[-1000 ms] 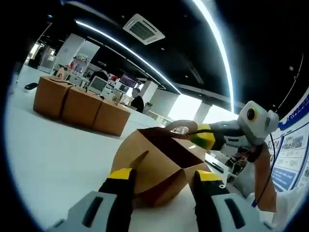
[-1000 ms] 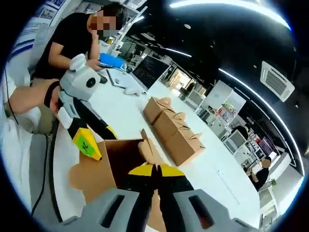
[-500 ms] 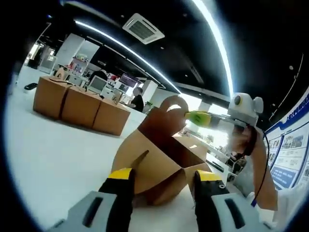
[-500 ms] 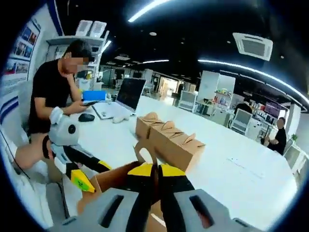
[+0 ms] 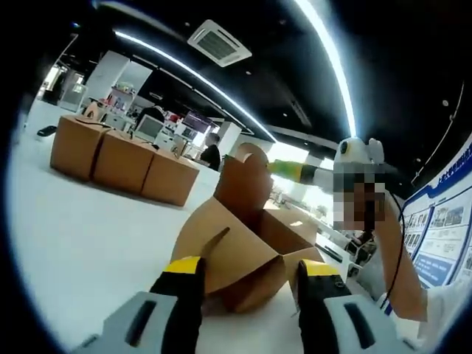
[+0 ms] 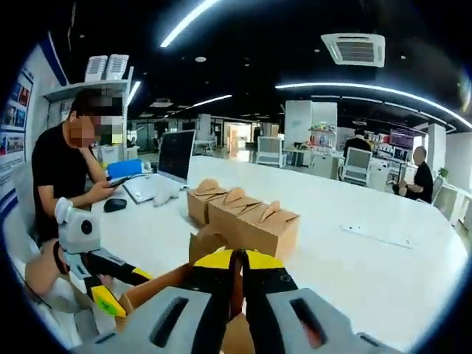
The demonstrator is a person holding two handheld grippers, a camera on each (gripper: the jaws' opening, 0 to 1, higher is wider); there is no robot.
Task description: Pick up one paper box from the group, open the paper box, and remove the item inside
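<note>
An open brown paper box [image 5: 236, 254] lies on the white table [image 5: 81, 236]. My left gripper [image 5: 251, 267] stands wide open, its yellow-tipped jaws on either side of the box's near corner. Whether they press on it I cannot tell. My right gripper [image 5: 284, 168] comes in from the right, shut on the box's rounded lid flap [image 5: 243, 184], which it holds upright above the opening. In the right gripper view the right gripper [image 6: 236, 258] pinches that flap, with the box [image 6: 158, 284] below it and the left gripper [image 6: 107, 301] at the box's left edge. The inside is hidden.
Three more closed paper boxes [image 5: 122, 162] stand in a row further back on the table [image 6: 354, 273], seen too as a row of boxes [image 6: 243, 221]. A laptop [image 6: 173, 158], a mouse [image 6: 114, 205] and a seated person [image 6: 70, 177] are at the table's end.
The right gripper has swung the lid flap up from lying across the box to standing upright, and its view has risen and levelled. The left gripper and the box have stayed put.
</note>
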